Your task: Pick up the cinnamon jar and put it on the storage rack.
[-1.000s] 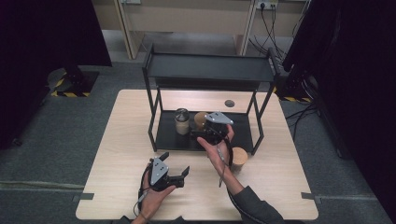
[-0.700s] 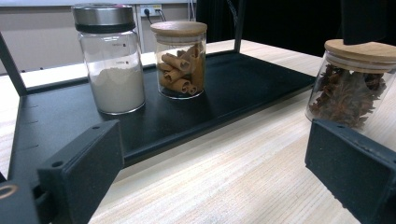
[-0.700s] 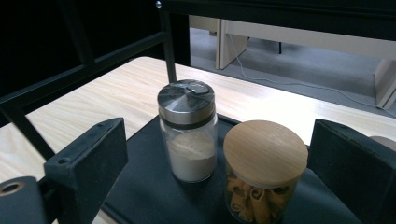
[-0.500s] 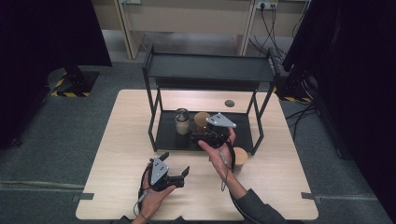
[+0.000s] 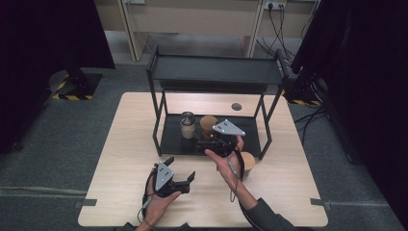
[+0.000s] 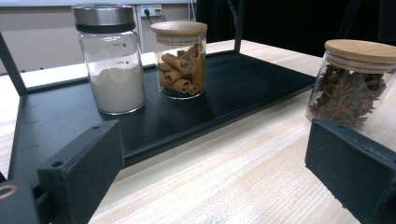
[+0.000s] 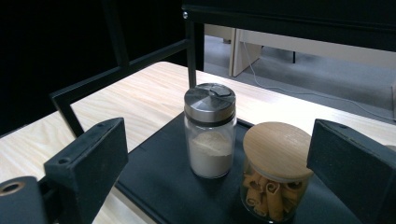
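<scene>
Two grippers are in hand at the near side of the table (image 5: pixel 120 144). Nearest, the left gripper (image 5: pixel 175 180) rests low over the bare wood toward the front edge, its jaws spread wide with nothing between them. In its own view those jaws frame the front edge of the rack's black bottom tray (image 6: pixel 243 88) and, to one side, a star anise jar (image 6: pixel 352 84) with a wooden lid standing on the table just outside the tray.

Farther in, the right gripper (image 5: pixel 208 144) hovers at the front of the black rack (image 5: pixel 216 70), just above the tray's near edge. Its jaws also stand wide apart and grip nothing. Just beyond them, on the tray, sits a cinnamon stick jar (image 7: pixel 275 170) with a wooden lid, and touching or nearly touching it a white powder shaker (image 7: pixel 210 130) with a metal cap. Both stand upright under the rack's top shelf.

Beyond the rack a small dark round disc (image 5: pixel 236 106) lies in the table top.
</scene>
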Demonstrator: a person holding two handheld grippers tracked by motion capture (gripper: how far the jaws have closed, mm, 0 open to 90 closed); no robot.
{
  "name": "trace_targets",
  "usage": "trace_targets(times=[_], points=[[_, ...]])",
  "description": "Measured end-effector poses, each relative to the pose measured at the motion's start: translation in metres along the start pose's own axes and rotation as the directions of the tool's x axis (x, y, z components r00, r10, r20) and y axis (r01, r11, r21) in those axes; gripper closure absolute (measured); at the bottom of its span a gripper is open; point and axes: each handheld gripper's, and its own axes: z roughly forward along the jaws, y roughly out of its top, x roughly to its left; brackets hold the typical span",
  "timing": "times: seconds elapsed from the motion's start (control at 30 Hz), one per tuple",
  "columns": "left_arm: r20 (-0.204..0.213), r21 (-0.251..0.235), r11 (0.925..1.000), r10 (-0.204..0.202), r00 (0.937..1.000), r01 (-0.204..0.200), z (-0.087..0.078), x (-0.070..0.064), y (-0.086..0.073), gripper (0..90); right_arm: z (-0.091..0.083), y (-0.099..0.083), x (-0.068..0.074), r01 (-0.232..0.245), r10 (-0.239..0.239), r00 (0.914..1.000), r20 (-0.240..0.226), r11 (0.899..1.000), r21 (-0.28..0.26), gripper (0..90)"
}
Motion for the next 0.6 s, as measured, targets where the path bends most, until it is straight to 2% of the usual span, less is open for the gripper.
trace_targets(times=[0.6], points=[[-0.001, 0.001, 1.0, 0.001, 1.0, -0.001, 0.0, 0.0, 0.0, 4.0, -0.021, -0.011, -0.006, -0.009, 0.008, 0.9993, -0.037, 1.0, -0.024, 5.5]])
